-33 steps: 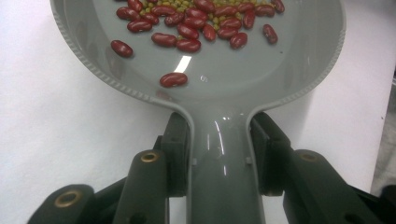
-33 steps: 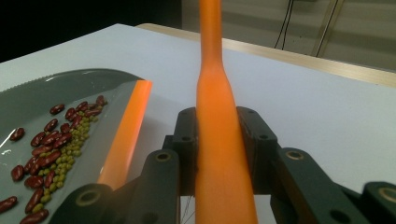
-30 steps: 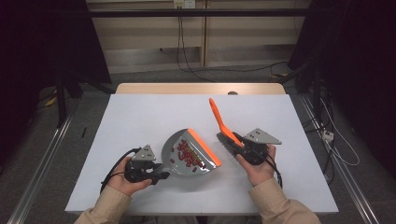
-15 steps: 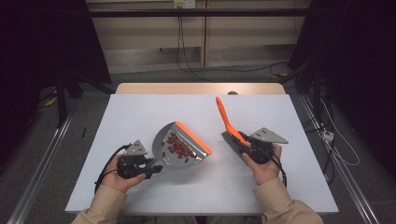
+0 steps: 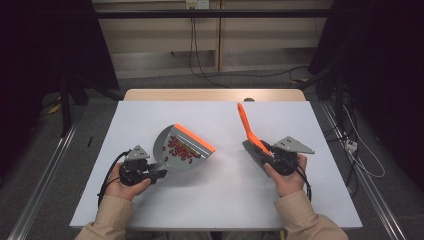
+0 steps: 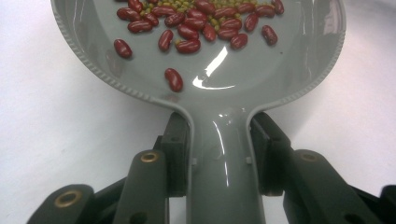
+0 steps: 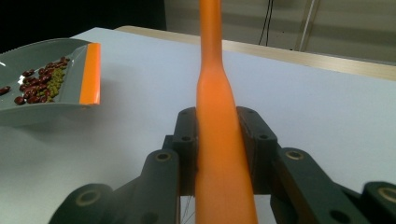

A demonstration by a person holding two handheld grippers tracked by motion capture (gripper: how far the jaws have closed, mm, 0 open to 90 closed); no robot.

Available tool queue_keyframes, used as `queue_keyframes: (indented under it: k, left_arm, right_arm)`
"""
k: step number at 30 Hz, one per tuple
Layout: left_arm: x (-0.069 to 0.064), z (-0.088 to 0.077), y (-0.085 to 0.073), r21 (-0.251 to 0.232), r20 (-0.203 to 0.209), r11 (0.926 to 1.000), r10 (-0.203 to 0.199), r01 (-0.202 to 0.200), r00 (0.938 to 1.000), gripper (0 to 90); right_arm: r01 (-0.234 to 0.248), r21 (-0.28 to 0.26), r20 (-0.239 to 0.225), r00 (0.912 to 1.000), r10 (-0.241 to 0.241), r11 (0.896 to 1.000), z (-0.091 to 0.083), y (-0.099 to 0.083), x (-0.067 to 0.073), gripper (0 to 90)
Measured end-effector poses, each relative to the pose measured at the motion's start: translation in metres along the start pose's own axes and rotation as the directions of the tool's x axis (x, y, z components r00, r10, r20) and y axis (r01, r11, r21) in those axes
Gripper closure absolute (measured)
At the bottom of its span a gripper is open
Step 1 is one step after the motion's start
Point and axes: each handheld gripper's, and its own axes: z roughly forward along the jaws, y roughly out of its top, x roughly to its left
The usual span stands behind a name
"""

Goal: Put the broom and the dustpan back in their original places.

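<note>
The left gripper (image 5: 159, 173) clamps the handle of a grey plastic dustpan with an orange lip (image 5: 181, 150), which sits at the table's (image 5: 225, 200) left-centre holding red kidney beans (image 6: 187, 31) and small green beans (image 6: 184, 5). Well apart at the right, the right gripper (image 5: 264, 153) is closed on an orange-handled brush (image 5: 247, 127), its handle pointing up and away.

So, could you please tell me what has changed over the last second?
The left gripper has carried the grey dustpan leftwards across the table, with the beans still inside. The right gripper has shifted slightly right with the orange brush, away from the pan. Both grips are unchanged; nothing was released.
</note>
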Motion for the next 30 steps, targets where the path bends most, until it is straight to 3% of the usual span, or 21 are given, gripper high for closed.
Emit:
queue_keyframes:
  k: [11,23,30]
  left_arm:
    - [0.016,0.001,-0.009,0.011,-0.074,0.9968,-0.078,0.079,0.9942,63.3]
    - [0.03,0.002,-0.015,-0.013,-0.144,0.9863,-0.164,0.164,0.9759,63.2]
    - [0.036,0.003,-0.017,-0.002,-0.168,0.9816,-0.189,0.191,0.9675,63.2]
  right_arm:
    - [0.006,0.013,0.015,0.9999,-0.006,1.0,-0.002,-0.003,-0.006,71.0]
    - [0.008,0.019,0.039,0.9992,-0.009,1.0,-0.007,-0.005,-0.016,71.0]
    - [0.005,0.02,0.046,0.9989,-0.006,1.0,-0.009,-0.006,-0.02,71.0]
